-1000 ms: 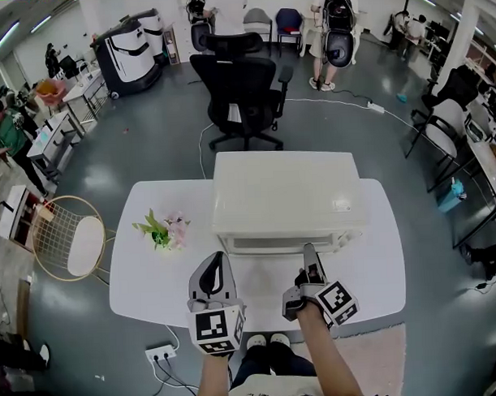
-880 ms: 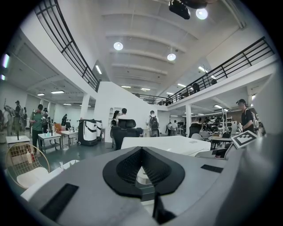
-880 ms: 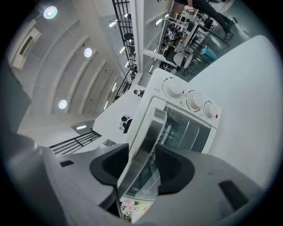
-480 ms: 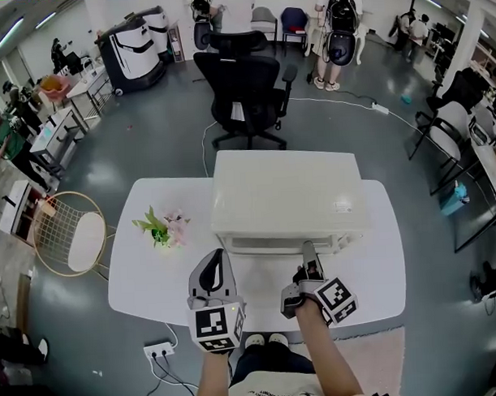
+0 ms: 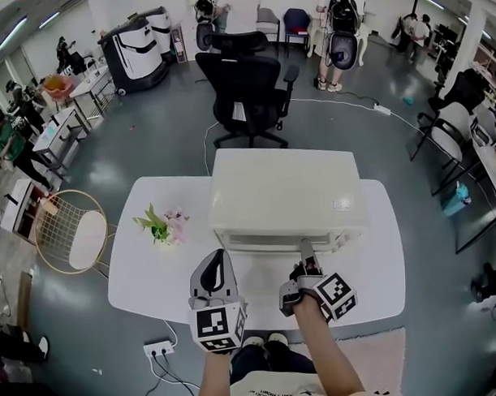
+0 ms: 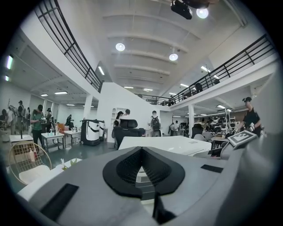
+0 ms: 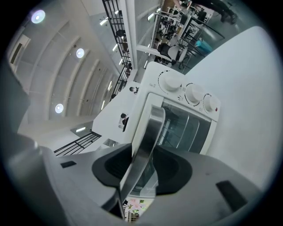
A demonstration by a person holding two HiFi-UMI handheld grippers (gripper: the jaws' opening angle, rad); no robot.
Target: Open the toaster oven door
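A white toaster oven [image 5: 284,192] stands in the middle of a white surface [image 5: 161,277] in a busy open-plan workshop, its front facing the person who works at it with a pair of hand-held tongs. The right tongs [image 5: 305,249] reach in to the top of the oven's front. The right gripper view shows them clenched on the shiny metal door handle [image 7: 148,141], which runs between the two dark pads. Behind the handle lies the glass door [image 7: 183,128], with a row of three round knobs [image 7: 194,93] beside it. From the head view the door looks shut against the oven's front.

The left tongs [image 5: 215,263] are held over the near part of the surface, just short of the oven's left front corner and apart from it. In the left gripper view their jaws are pressed together with nothing between them, and the oven's pale top shows beyond.

A small bunch of pink flowers [image 5: 164,228] with green leaves lies on the surface to the left of the oven. A black office chair [image 5: 244,88] stands on the grey floor behind the surface, a gold wire stool [image 5: 66,236] stands to its left, and a white power strip [image 5: 160,350] lies on the floor by the near left corner. Several people stand or sit at desks around the edges of the room.
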